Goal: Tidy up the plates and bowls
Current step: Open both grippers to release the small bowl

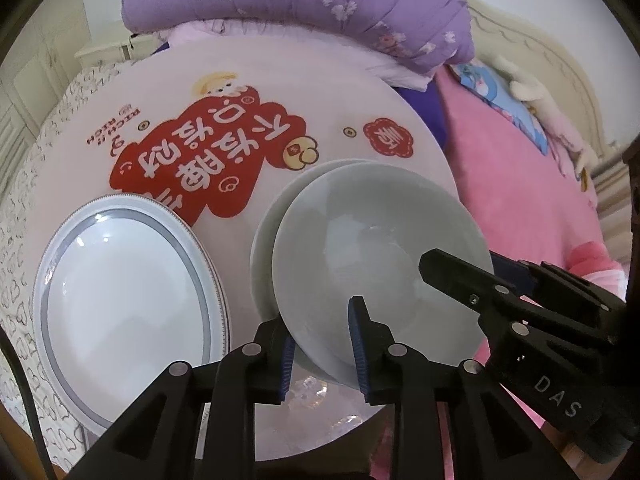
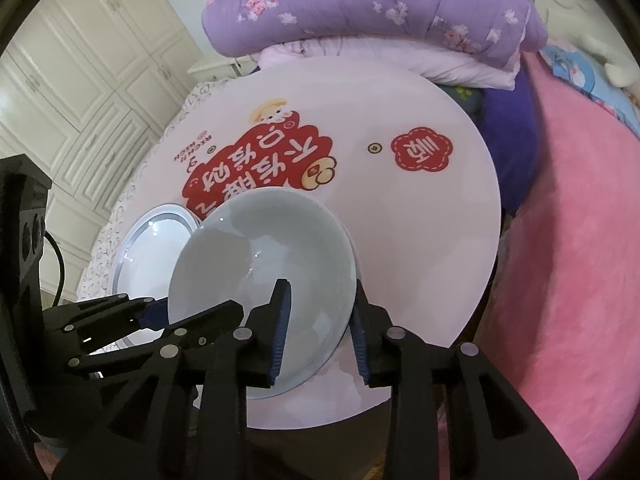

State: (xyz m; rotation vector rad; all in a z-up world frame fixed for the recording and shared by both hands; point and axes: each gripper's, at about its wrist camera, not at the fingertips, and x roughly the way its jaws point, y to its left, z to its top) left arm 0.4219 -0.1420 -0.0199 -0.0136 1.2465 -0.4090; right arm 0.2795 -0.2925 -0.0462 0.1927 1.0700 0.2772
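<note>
Left wrist view: your left gripper [image 1: 322,354] stands over the near rim of the top bowl [image 1: 372,240]. The jaws are only a little open. One blue pad is just outside the bowl wall, the other is inside the bowl, and the rim is between them. The gap looks wider than the rim, so the pads seem not to press on it, i.e. no real hold. The top bowl, pale grey-green, sits inside a second bowl [image 1: 264,240] of the same colour. Only the left edge of this one shows. Both rest on the round table [image 1: 320,92] with the red print. Left of the top bowl, near it, lies a white plate [image 1: 128,292] with a grey band. At the right rim of the top bowl you see the right gripper [image 1: 464,268], with one finger inside the bowl. Beyond the bowl, past the table edge, is a purple quilt [image 1: 300,0].

Right wrist view: your right gripper [image 2: 320,340] straddles the right rim of the top bowl [image 2: 260,260]. It is slightly open, w/ one pad inside and one outside, and shows no firm grip. The plate [image 2: 152,248] is left of the bowl, partly behind it. The left gripper [image 2: 192,312] is at the bowl's left rim. The table [image 2: 400,220] is under the bowl.
</note>
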